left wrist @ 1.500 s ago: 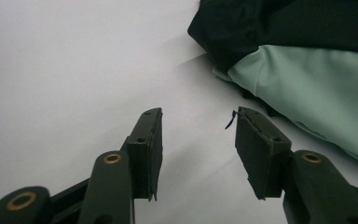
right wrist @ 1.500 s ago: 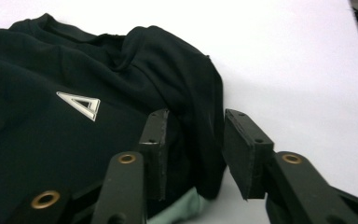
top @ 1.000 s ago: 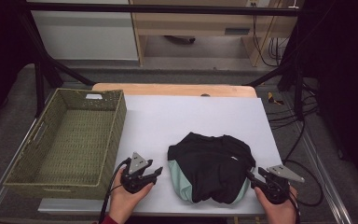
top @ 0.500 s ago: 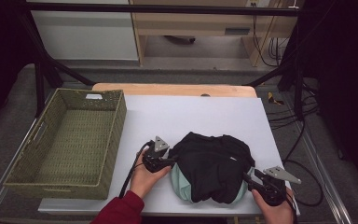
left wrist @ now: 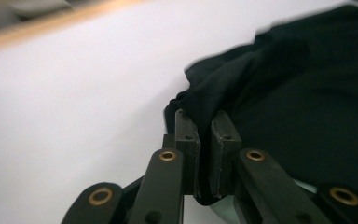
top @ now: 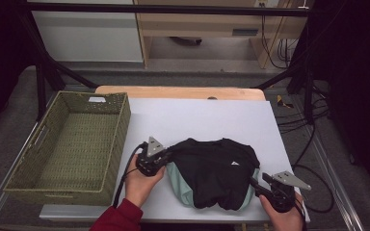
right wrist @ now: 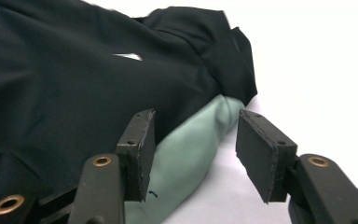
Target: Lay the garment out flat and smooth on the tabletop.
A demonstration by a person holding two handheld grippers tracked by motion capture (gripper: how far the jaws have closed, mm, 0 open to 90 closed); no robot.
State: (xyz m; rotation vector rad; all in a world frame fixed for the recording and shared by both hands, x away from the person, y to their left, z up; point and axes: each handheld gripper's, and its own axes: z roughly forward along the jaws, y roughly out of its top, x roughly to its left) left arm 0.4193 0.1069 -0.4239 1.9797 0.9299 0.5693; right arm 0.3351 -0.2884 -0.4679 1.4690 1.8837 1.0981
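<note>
High view: black shirt (top: pixel 217 171) bunched lower centre on the white desk (top: pixel 197 120), with a pale green piece (top: pixel 179 185) poking out underneath at its lower left and right edges. Left tool (top: pixel 166 156) at the shirt's left edge, right tool (top: pixel 256 185) at its lower right corner, one per side, probably so the bundle can be lifted evenly without sagging. Woven basket (top: pixel 120 120) sitting empty at frame left, just beside the desk sheet, handy as a likely drop spot. Red sleeve (top: pixel 118 216) coming in at bottom.

Left gripper view: left tool (left wrist: pixel 207 128) in centre frame, just closed and now clamped on a fold of the black shirt (left wrist: pixel 307 107), cloth pinched between the two pads with hardly any gap. Shirt filling the right half of the frame, bare desk (left wrist: pixel 74 93) on the left. Grip taken right at the edge fold, likely because that's the only bit thin enough to pinch.

Right gripper view: right tool (right wrist: pixel 193 140) lower centre with pads apart, nothing pressed between them. Green piece (right wrist: pixel 191 149) lying in the gap, black shirt (right wrist: pixel 74 84) across the upper left, touching or nearly touching the left pad, can't say which. Looks lined up to bite the green edge together with the black layer, not yet done.
</note>
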